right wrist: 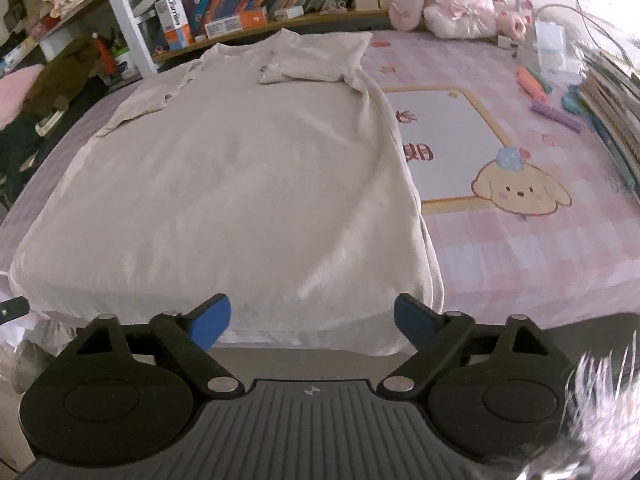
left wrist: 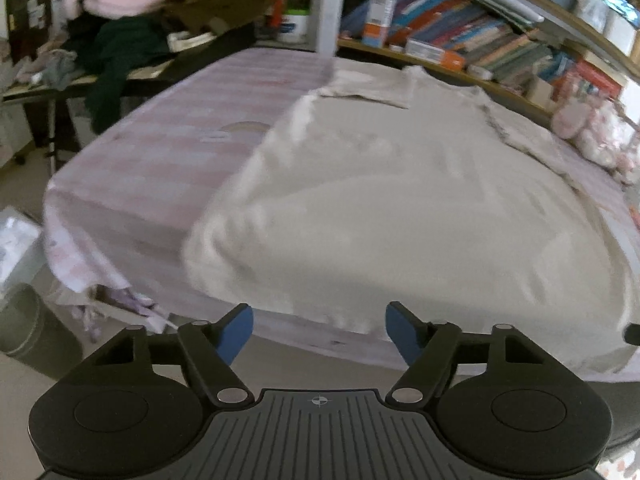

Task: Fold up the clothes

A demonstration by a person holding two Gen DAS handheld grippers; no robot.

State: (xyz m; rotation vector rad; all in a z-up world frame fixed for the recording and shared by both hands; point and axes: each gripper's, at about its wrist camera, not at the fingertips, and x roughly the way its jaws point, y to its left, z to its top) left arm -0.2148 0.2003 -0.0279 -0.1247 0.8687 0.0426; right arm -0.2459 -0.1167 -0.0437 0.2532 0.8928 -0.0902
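Shirt: the beige shirt (right wrist: 224, 184) lies spread flat on the pink bed (right wrist: 520, 248), hem near, collar far, its right sleeve (right wrist: 316, 60) already turned inward.
Left hand-held gripper (left wrist: 319, 330): jaws wide apart, empty, poised off the near hem.
Right hand-held gripper (right wrist: 312, 322): likewise spread, empty, facing the hem's right part.
Why: flat cloth folds cleanly.

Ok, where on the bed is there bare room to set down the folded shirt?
Bare sheet lies right of the beige shirt, around the puppy print, and in a strip on its left. The far right edge is crowded: markers, stacked books, plush rabbit.
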